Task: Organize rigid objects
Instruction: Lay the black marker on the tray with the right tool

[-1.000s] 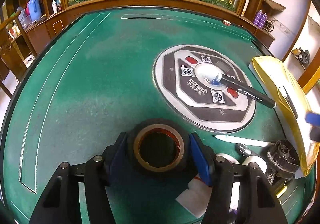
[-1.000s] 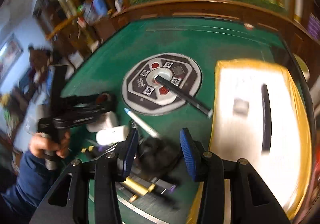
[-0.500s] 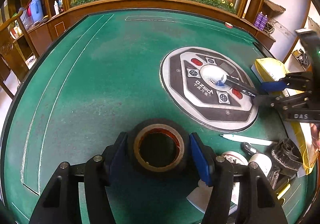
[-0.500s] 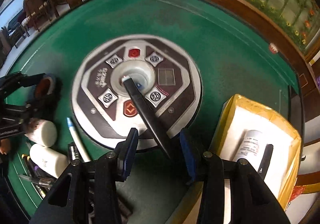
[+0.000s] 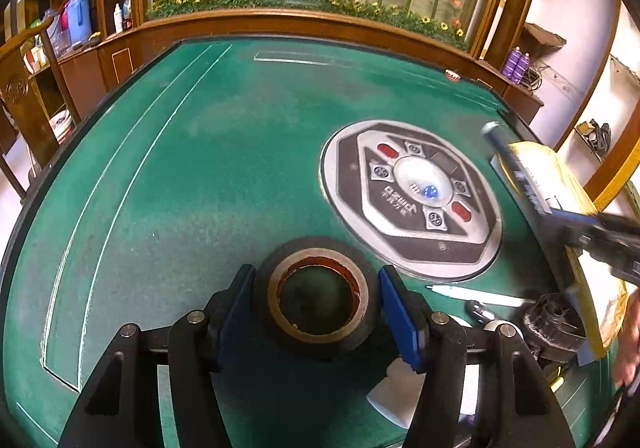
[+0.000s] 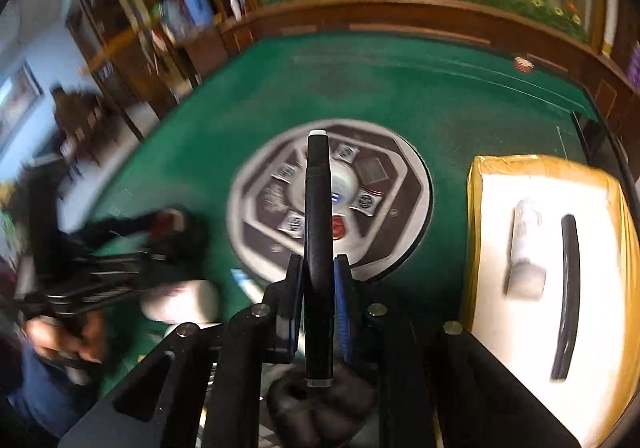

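right claw has just been closing and now pinches the long black marker pen, held up over the round grey control panel in the green felt surface. left claw hugs the black tape roll (sitting on the felt).

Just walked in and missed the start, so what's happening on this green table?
A person is tidying loose items with two tools. The right hand-held gripper has just closed on a black marker, held clear of the round control panel. The left hand-held gripper holds a roll of black tape. A yellow-edged box already contains a white tube and a dark pen.
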Tool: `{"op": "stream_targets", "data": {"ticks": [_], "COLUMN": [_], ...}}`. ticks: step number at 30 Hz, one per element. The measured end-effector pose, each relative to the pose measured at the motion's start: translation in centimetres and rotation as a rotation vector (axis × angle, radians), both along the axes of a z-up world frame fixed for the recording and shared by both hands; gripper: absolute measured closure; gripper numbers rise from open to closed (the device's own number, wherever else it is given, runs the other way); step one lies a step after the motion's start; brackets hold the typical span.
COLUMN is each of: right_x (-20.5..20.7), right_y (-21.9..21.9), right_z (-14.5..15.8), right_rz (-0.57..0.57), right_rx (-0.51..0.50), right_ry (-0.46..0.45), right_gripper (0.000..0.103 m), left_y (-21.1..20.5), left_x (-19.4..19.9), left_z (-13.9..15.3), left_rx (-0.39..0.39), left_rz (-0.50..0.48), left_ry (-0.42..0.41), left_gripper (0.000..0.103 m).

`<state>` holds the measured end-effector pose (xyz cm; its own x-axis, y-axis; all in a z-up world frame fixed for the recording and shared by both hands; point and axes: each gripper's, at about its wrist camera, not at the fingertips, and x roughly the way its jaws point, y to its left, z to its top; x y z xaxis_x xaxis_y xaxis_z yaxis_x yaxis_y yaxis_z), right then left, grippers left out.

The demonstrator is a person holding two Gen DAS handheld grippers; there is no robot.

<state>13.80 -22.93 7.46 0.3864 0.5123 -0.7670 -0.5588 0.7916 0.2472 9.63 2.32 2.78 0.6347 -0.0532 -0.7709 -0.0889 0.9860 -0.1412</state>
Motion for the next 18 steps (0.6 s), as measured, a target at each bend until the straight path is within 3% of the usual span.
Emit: {"op": "stream_targets", "data": {"ticks": [7,18], "right_x": [-5.5,-6.3], "right_y": [-2.0,-8.3], "right_z": [0.3,-0.4], "right_rz": [-0.016,-0.115], "right_rx": [0.204,0.313], "right_ry": [-0.013,0.046], "right_gripper": [0.089,0.089], "left_y": [-0.4,-2.9], "left_x": [-0.4,-0.9], "left_z": [0.8,2.4], "left_rx": [0.016,-0.004], "left_rz": [-0.009,-0.055], "left_ry": [-0.033,-0.068], "left_gripper": [0.037,0.037]}}
